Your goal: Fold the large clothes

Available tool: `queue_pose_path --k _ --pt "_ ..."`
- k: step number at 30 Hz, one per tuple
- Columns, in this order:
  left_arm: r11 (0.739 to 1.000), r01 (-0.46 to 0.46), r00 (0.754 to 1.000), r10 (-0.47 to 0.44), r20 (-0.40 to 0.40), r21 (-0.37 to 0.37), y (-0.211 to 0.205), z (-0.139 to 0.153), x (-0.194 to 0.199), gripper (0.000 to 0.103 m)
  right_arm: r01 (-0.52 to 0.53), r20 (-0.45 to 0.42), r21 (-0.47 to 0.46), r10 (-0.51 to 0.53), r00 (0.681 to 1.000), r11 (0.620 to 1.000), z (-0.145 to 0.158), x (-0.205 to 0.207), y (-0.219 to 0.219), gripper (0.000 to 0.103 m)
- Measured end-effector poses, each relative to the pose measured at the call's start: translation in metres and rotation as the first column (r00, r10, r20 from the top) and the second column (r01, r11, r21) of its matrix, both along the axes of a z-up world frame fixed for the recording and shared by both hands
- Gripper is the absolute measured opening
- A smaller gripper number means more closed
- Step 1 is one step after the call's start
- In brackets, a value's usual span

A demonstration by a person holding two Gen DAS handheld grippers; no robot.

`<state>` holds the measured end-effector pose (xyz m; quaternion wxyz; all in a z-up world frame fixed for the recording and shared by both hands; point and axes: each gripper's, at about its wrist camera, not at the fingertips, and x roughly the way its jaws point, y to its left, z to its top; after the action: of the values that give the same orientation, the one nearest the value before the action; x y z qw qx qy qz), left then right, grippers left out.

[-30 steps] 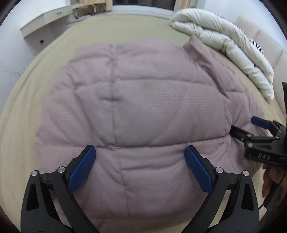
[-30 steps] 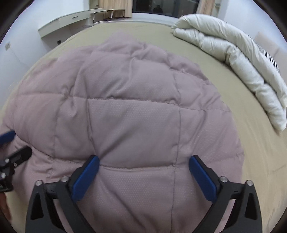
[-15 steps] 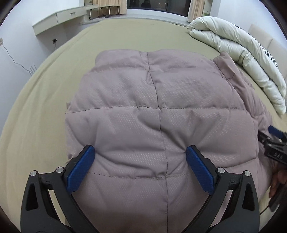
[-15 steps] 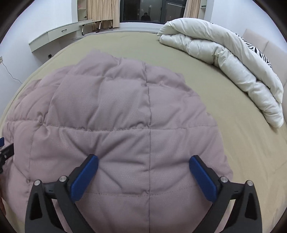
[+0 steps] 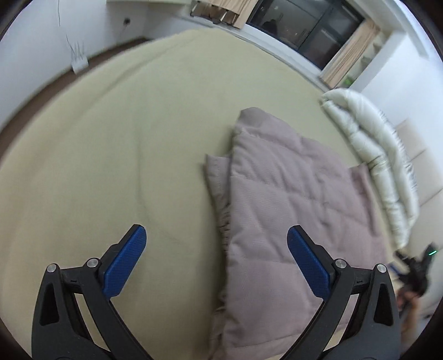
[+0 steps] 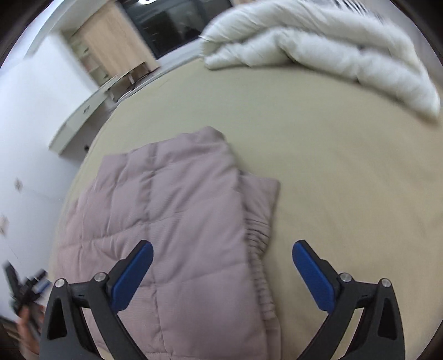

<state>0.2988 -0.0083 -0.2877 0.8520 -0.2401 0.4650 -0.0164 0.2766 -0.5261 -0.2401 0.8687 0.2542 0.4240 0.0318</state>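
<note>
Nearest in the left wrist view, the left gripper [image 5: 216, 246] hangs above the bed [image 5: 97, 166] with its jaws wide apart and nothing between them; its blue pads [image 5: 123, 265] straddle the left edge of the mauve quilted jacket [image 5: 290, 210]. In the right wrist view the right gripper [image 6: 221, 263] is likewise spread and empty, set over the jacket's [image 6: 171, 210] right edge, where a gathered elastic hem [image 6: 259, 243] shows. The jacket lies folded into a thick rectangular stack on the beige bed sheet [image 6: 346, 166], an under-layer peeking out along one side. Farther back, a rolled white duvet [image 5: 379, 166] lies near the bed's far edge, well apart from the jacket. Beyond it stand a dark window [image 5: 301, 25] and tan curtains [image 6: 119, 41].
</note>
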Motion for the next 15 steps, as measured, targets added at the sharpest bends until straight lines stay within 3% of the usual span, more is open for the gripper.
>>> queue_pose_path --k 3,8,12,15 --pt "0.991 0.036 0.997 -0.044 -0.061 -0.128 0.0 -0.022 0.022 0.103 -0.009 -0.026 0.115 0.012 1.0 0.993 -0.018 0.001 -0.021 0.103" --pt "0.986 0.102 0.987 -0.117 -0.111 -0.135 -0.017 -0.054 0.048 0.103 -0.062 -0.076 0.15 0.074 0.994 0.987 -0.042 0.012 -0.021 0.097" --pt "0.977 0.125 0.982 -0.147 -0.121 -0.174 -0.02 -0.068 0.07 0.103 -0.105 -0.08 0.143 0.117 0.99 0.984 -0.052 0.027 -0.005 0.097" --pt "0.962 0.146 0.974 -0.181 -0.137 -0.233 -0.019 -0.086 0.091 0.103 -0.09 -0.077 0.206 0.108 0.991 0.974 -0.059 0.04 -0.002 0.096"
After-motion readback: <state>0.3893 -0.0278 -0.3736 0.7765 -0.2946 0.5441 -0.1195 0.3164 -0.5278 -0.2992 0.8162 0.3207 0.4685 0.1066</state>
